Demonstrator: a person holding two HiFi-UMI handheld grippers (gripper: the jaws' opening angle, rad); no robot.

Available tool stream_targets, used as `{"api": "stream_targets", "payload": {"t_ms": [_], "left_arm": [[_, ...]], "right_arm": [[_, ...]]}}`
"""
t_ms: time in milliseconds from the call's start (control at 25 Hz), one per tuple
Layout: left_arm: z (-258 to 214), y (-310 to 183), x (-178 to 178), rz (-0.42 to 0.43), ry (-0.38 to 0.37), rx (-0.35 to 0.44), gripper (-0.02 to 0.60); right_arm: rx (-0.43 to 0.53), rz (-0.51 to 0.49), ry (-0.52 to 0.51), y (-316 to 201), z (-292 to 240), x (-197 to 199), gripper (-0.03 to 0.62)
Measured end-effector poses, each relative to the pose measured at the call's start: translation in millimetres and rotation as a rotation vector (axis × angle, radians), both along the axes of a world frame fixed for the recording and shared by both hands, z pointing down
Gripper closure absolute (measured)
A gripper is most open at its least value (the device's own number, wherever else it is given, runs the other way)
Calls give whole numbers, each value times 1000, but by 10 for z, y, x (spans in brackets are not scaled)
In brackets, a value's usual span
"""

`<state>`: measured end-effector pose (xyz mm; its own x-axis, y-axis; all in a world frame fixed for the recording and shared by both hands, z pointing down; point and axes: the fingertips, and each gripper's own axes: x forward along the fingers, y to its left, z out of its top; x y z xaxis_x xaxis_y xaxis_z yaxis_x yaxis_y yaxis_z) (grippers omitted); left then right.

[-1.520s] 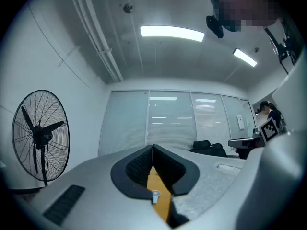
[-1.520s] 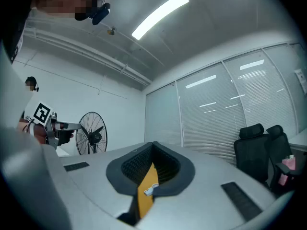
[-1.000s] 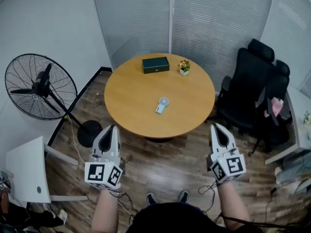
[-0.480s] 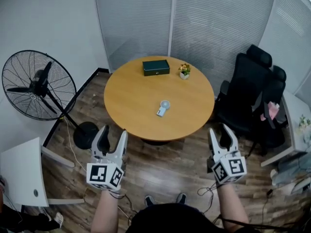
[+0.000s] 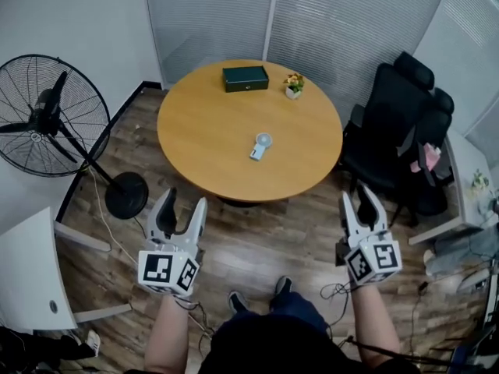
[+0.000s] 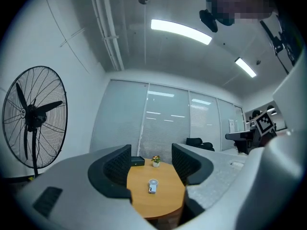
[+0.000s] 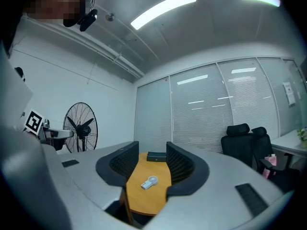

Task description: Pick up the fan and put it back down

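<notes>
A small white hand-held fan (image 5: 260,146) lies near the middle of the round wooden table (image 5: 204,127). It also shows in the left gripper view as a small fan (image 6: 152,186) and in the right gripper view as a small fan (image 7: 147,182), framed between the jaws in each. My left gripper (image 5: 185,201) and right gripper (image 5: 357,199) hang over the wooden floor, well short of the table's near edge. Both point level at the table, open and empty. The left gripper (image 6: 151,158) and right gripper (image 7: 149,156) each show dark ribbed pads set apart.
A big black pedestal fan (image 5: 47,119) stands on the floor left of the table. A dark green box (image 5: 245,78) and a small flower pot (image 5: 293,86) sit at the table's far side. Black office chairs (image 5: 394,131) crowd the right. A white desk (image 5: 23,279) stands at the left.
Both grippers were shut a second ago and now stand open. They have sunk a little in the head view, and the person has shifted a foot while the table slid upward.
</notes>
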<state>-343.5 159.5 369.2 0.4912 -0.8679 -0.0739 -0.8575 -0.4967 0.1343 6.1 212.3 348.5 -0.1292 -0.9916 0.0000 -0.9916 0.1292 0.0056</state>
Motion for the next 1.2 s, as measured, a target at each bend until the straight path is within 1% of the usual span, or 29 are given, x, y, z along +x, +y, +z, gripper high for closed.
{"api": "stream_targets", "payload": {"t_ms": [240,520,680,960,1200], "left_arm": [[220,-206,203,13,-25,-48,328],[285,-576,573,-10,-96,-78,327],[247,-861,846,-30,-119,-93,328],[287,-1268,1404,-36,-180,-116,328],[370,-1527,1802,-37,-183,-145,328]], "right_arm": [[-17,-6,-25,-212,172,120,416],[-10,-56,-86,-743,308,425,416],[-15,-81,-125,-1104,371,695,418],[-28,-106,-188,-1610,499,1184,416],[-27,-115,-209,-1859,520,1572,418]]}}
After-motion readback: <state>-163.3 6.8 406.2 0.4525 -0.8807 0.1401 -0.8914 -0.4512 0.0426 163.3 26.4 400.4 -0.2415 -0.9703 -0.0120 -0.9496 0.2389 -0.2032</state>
